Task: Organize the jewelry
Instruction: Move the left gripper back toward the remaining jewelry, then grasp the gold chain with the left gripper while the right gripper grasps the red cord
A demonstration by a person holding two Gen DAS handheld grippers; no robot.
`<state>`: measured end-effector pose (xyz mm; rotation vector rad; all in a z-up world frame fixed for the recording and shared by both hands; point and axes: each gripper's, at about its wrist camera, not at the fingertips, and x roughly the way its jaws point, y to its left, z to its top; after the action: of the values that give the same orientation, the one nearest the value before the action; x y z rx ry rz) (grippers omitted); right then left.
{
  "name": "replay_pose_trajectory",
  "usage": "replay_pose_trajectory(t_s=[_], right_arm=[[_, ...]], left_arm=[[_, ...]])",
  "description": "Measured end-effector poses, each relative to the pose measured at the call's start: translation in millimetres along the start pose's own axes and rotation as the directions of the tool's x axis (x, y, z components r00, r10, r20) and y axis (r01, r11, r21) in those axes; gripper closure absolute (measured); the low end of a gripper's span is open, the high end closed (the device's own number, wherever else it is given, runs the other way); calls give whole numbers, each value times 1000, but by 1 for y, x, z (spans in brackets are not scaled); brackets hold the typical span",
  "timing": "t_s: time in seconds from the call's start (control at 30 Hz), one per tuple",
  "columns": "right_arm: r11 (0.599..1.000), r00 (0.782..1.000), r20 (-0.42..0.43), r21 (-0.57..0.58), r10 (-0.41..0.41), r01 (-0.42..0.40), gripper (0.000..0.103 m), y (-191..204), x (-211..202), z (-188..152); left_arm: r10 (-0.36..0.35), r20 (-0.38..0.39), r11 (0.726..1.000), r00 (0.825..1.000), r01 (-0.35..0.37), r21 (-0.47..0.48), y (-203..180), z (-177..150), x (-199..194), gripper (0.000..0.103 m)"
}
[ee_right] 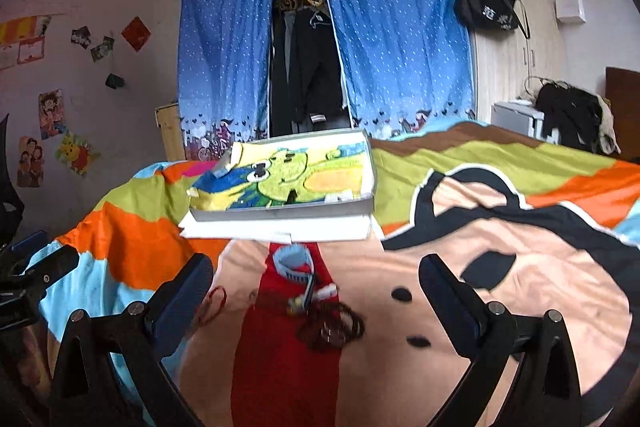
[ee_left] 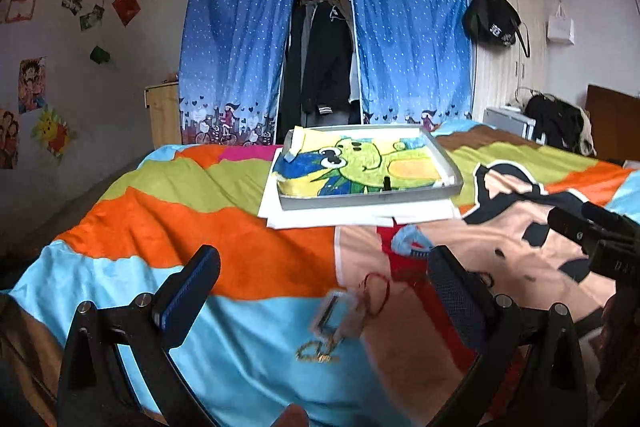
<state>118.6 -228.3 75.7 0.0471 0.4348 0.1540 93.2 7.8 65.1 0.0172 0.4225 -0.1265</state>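
**Both grippers open above loose jewelry; tray waiting beyond**

Left side. The left gripper point(ee_left: 324, 291) hangs over the bed blanket point(ee_left: 224, 227) with its jaws spread wide and nothing between them. Directly below and between the fingers lie a red cord bracelet point(ee_left: 376, 291) and a small clear packet point(ee_left: 334, 319), blurred in the left wrist view; its contents cannot be identified. The wide opening suits a descent onto one of these items.

Centre. A shallow grey tray point(ee_left: 450, 163), lined with a cartoon-print cloth point(ee_left: 360, 167), rests on white paper sheets point(ee_left: 360, 215) farther up the bed. It is probably the collection point: the lining would keep small pieces from sliding. A small dark upright item point(ee_left: 387, 183) stands near the tray's front edge; what it is cannot be told.

Right side. The right gripper point(ee_right: 316, 279) is likewise fully open and empty. Between its fingers lie a light blue band point(ee_right: 294, 261), a small charm-like piece point(ee_right: 298, 303) and a dark beaded bracelet point(ee_right: 334, 327), close together on the blanket and partly touching.

Obstructions. The pieces lie in a tight cluster, so closing on one may catch another. The soft blanket may bunch up under the fingertips. The tray's raised front wall stands between the jewelry and the lining. The two grippers work near each other, and each shows at the edge of the other's view.
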Motion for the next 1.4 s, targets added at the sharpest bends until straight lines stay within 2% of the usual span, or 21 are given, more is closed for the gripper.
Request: replay_pose_trajectory(t_s=[0.27, 0.53, 0.83, 1.03, 1.23, 1.4], right_arm=[[1000, 997, -73, 20, -10, 12, 0, 5, -5, -28], [1000, 988, -151, 10, 29, -28, 0, 19, 8, -49], [998, 981, -186, 8, 63, -63, 0, 31, 24, -56], [994, 974, -201, 4, 109, -111, 0, 39, 33, -58], [973, 948, -230, -13, 220, -229, 0, 46, 44, -61], [954, 915, -282, -2, 288, -301, 0, 42, 64, -59]], left_arm=[[-26, -79, 999, 997, 27, 18, 5, -30, -4, 1], [-15, -142, 1000, 990, 16, 2, 18, -48, -2, 1], [5, -172, 1000, 985, -10, -27, 32, -58, 2, 1], [-10, -200, 999, 980, 2, -36, 40, -62, 7, 1], [-50, -247, 999, 968, 45, -26, 45, -64, 20, 1], [-83, -277, 997, 957, 80, -25, 44, -69, 32, 1]])
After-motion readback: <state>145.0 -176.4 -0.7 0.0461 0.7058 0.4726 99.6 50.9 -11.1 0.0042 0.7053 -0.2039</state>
